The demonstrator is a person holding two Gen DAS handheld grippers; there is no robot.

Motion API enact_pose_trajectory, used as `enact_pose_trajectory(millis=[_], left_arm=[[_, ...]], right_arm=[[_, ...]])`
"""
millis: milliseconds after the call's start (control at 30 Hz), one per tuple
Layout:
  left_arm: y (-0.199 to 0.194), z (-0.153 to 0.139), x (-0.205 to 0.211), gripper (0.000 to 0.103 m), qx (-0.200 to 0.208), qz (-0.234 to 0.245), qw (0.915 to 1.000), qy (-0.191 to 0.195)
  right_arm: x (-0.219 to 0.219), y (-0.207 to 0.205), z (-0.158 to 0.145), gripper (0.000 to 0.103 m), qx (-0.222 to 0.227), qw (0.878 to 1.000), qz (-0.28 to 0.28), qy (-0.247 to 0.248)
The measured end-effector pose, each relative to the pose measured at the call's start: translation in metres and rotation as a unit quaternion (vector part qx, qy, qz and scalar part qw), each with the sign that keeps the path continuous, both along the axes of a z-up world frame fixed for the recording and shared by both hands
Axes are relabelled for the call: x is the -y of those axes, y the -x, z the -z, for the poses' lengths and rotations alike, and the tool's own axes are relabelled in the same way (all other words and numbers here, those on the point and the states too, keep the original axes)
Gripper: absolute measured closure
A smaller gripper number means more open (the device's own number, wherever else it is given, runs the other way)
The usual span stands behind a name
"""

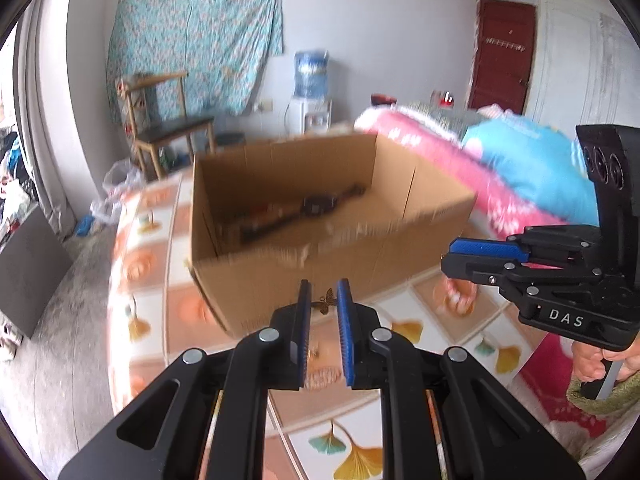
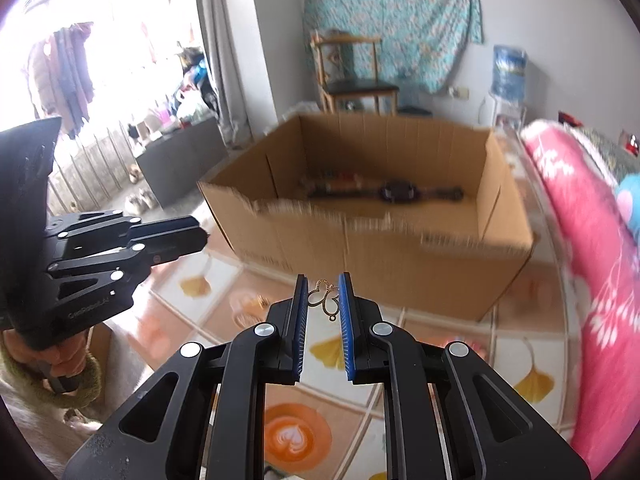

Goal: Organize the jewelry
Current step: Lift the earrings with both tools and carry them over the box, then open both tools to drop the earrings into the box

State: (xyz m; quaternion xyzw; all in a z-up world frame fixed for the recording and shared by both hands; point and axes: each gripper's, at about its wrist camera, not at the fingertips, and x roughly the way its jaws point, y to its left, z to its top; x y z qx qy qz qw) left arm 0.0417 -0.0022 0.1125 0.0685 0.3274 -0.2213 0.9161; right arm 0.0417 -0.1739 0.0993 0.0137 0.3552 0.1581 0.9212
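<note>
My left gripper (image 1: pixel 323 300) is shut on a small gold butterfly charm (image 1: pixel 325 300), held in the air just before the near wall of an open cardboard box (image 1: pixel 280 280). My right gripper (image 2: pixel 323 298) is shut on a gold openwork butterfly pendant (image 2: pixel 322 298), also short of the box (image 2: pixel 380 248). A dark watch with a strap (image 1: pixel 312 206) lies on the box floor; it also shows in the right wrist view (image 2: pixel 396 192). Each gripper shows in the other's view, the right (image 1: pixel 480 256) and the left (image 2: pixel 176 240).
The box stands on a bed with an orange and white ginkgo-pattern cover (image 1: pixel 152 320). Rolled pink and blue quilts (image 2: pixel 592 240) lie to the right. A small gold piece (image 2: pixel 262 301) lies on the cover. A wooden chair (image 1: pixel 168 120) and a water dispenser (image 1: pixel 310 92) stand behind.
</note>
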Motion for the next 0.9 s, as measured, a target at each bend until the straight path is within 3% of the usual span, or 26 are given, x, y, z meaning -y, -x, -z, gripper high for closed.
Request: enact_pose_trajectory(millis=[200, 367, 500, 600, 667, 800, 900], left_arm=[[-0.024, -0.032, 0.006, 0.09, 0.031, 0.022, 0.9991, 0.019], [-0.071, -0.036, 0.012, 0.09, -0.001, 0.046, 0.9982, 0.038], [-0.121, -0.02, 0.021, 0.09, -0.069, 0.07, 0.9944, 0.04], [-0.157, 0.002, 0.028, 0.09, -0.14, 0.076, 0.9863, 0.041], [-0.178, 0.019, 0.03, 0.091, -0.189, 0.074, 0.9783, 0.039], [-0.212, 0.05, 0.028, 0.091, -0.287, 0.065, 0.9541, 0.058], [-0.221, 0.06, 0.03, 0.091, -0.317, 0.06, 0.9446, 0.058]], right_arm=[[0.008, -0.023, -0.039, 0.09, 0.045, 0.999, -0.026, -0.009], [0.018, -0.069, -0.048, 0.09, 0.025, 0.998, -0.055, -0.03], [0.024, -0.109, -0.034, 0.09, -0.038, 0.995, -0.074, -0.046], [0.027, -0.144, -0.015, 0.09, -0.108, 0.989, -0.08, -0.063], [0.027, -0.165, 0.001, 0.09, -0.154, 0.982, -0.084, -0.068], [0.02, -0.191, 0.03, 0.09, -0.223, 0.968, -0.094, -0.071], [0.019, -0.199, 0.047, 0.09, -0.256, 0.96, -0.093, -0.067]])
